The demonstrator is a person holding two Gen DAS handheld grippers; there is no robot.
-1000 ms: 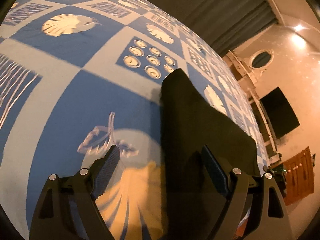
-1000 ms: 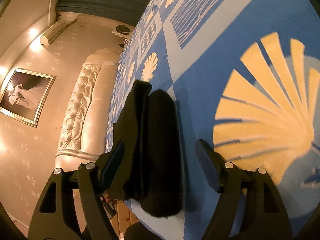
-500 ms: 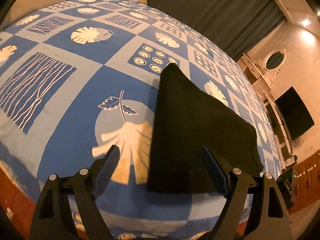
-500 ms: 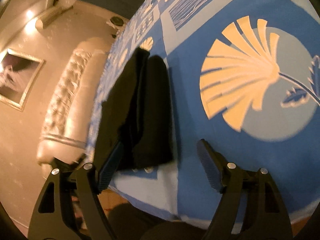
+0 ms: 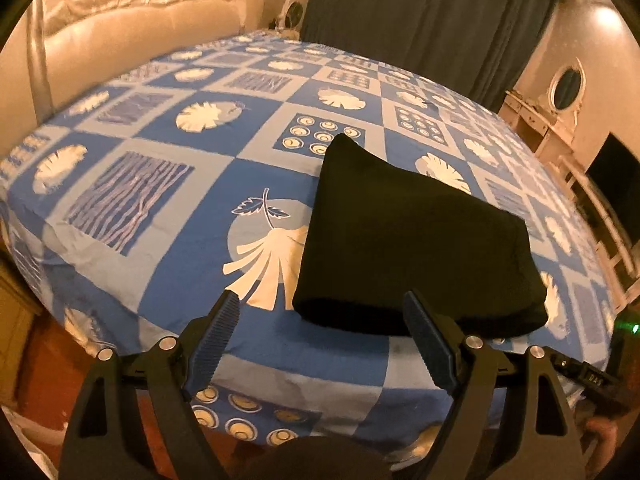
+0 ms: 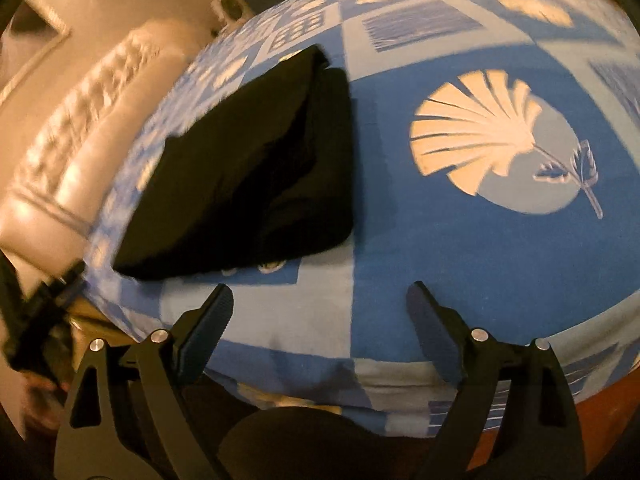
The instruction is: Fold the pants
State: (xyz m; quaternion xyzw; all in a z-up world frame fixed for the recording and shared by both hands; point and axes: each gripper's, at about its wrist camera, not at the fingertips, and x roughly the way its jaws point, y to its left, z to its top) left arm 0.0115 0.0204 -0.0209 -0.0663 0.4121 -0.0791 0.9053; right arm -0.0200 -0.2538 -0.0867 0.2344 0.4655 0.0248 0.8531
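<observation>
Both tools hold nothing: left gripper (image 5: 320, 312) gapes wide, right gripper (image 6: 320, 304) is opening. Folded black pants (image 5: 404, 236) lie near the bed's (image 5: 168, 204) near edge. Only the left view shows curtain (image 5: 420, 12) and television (image 5: 616, 184); the right view shows the layered fold edges.

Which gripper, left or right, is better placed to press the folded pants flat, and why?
Probably the left gripper: the black pants lie just beyond its open fingertips. The opening right gripper faces bare bedspread, pants off to its side.
</observation>
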